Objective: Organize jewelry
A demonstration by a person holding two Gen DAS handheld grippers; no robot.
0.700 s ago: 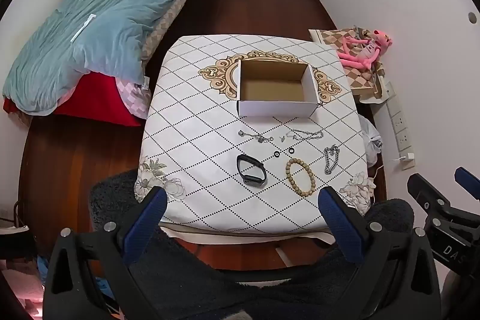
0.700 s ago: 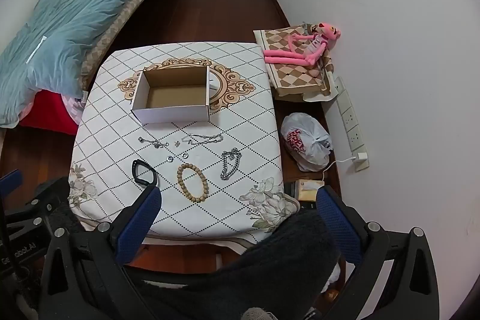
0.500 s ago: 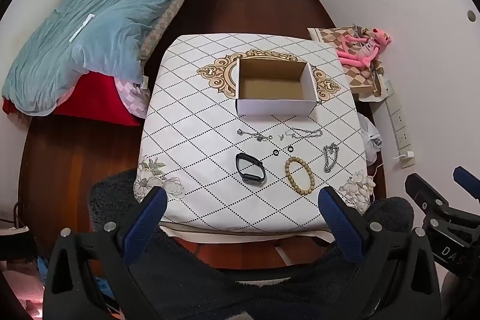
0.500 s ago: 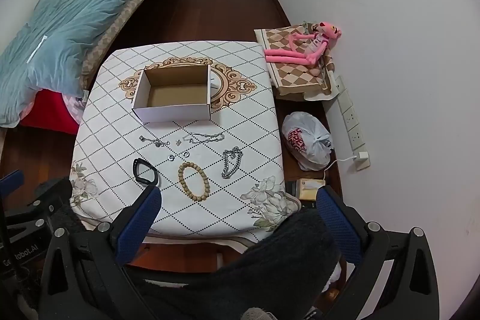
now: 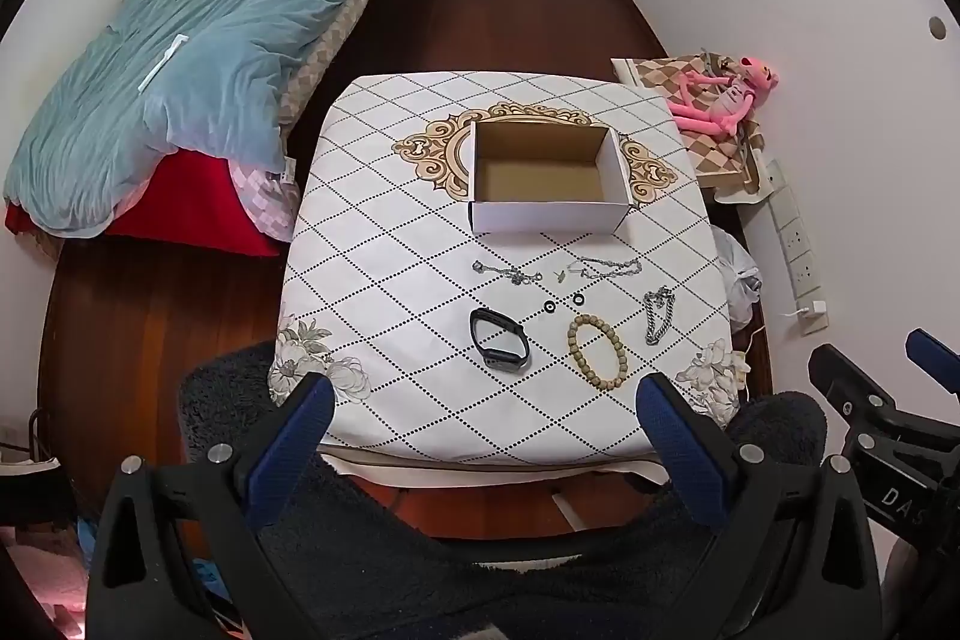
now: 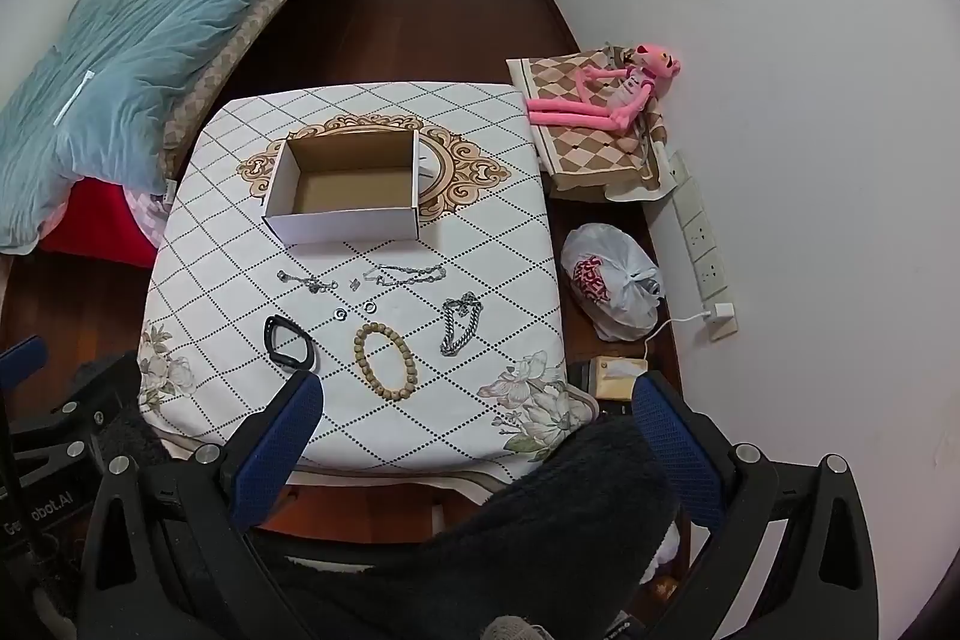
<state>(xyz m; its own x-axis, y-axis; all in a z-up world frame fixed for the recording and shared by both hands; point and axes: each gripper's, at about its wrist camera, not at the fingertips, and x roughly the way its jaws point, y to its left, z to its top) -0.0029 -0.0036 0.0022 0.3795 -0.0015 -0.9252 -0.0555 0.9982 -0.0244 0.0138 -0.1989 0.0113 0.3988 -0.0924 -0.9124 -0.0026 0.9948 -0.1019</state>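
Left gripper (image 5: 485,403): released, blue-padded jaws spread wide with nothing between them, held above the near edge of the desk; the dark fleecy garment (image 5: 420,568) of the seated person fills the space below it.
Right gripper (image 6: 477,400): likewise released and bare, over the near right part of the desk; its frame also shows at the right border of the left wrist view.
Desk (image 5: 384,244): covered by a white cloth with a black diamond grid, flower prints at the near corners and a gold medallion at the middle.
Black band (image 5: 499,338): nearest of the jewelry, lying flat; in the right wrist view the left finger pad overlaps its near end.
Bead bracelet (image 5: 597,350): tan loop just right of the black band, apart from it.
Heavy chain (image 5: 658,312): folded silver links, right of the bead bracelet.
Two small rings (image 5: 564,302): dark, side by side, between the bracelets and the farther chains.
Fine chains (image 5: 606,269): one left, one right, with a tiny piece between them too small to identify.
Cardboard box (image 5: 549,214): open, white outside, brown inside, beyond all the jewelry on the medallion.
Bed (image 5: 198,58): far left, under a rumpled teal quilt, cut off by the lens rim.
Pink plush toy (image 6: 606,91): on a checkered cushion against the right wall.
Plastic bag (image 6: 612,280): on the floor right of the desk, largely hidden in the left wrist view.
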